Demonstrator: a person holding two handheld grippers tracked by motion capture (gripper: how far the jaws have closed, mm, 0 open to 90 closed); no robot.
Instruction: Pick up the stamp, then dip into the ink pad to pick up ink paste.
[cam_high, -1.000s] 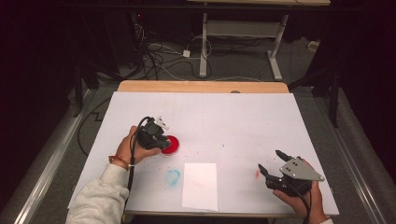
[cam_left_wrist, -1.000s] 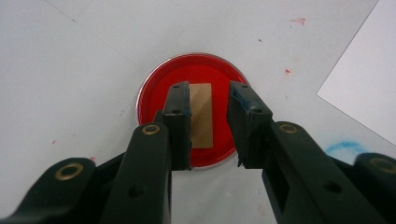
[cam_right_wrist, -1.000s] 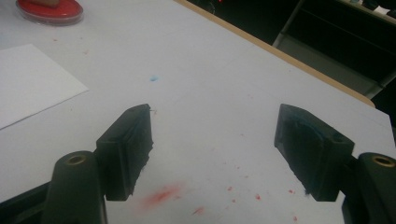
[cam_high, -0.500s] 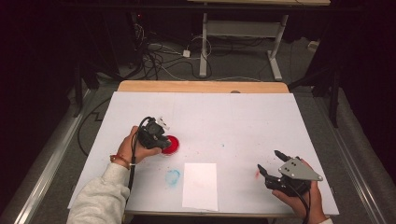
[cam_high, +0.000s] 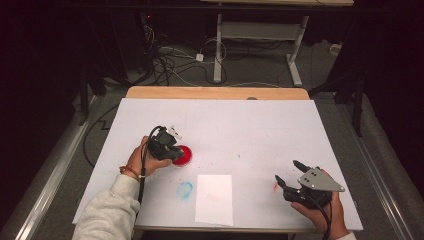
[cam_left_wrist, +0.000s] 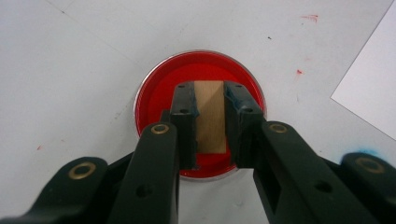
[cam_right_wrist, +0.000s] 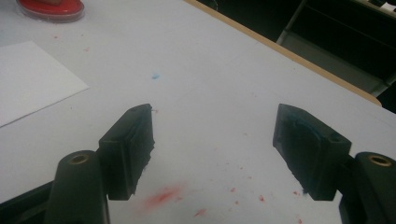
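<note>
The left tool is clamped on a small wooden block, a stamp by the look of it, and its jaws have just been closing, with the block squeezed between the two black pads. It sits right over the round red ink pad, and from the left tool's own view the block stands upright in the middle of the dish, so the grip looks made to press its face flat into the ink. From above, the left hand covers most of it, with the red ink pad peeking out beside the left tool on the left half of the worktop. Just toward the person's side lies a white sheet of paper, laid flat and near, very likely where the inked block goes next, and a blue smudge marks the worktop just to the left of it. Over on the right, the right tool hovers low with its jaws spread wide, nothing between them, parked clear of the paper so it stays out of the way. Its own view shows those open pads above red specks and a red smear on the surface.
</note>
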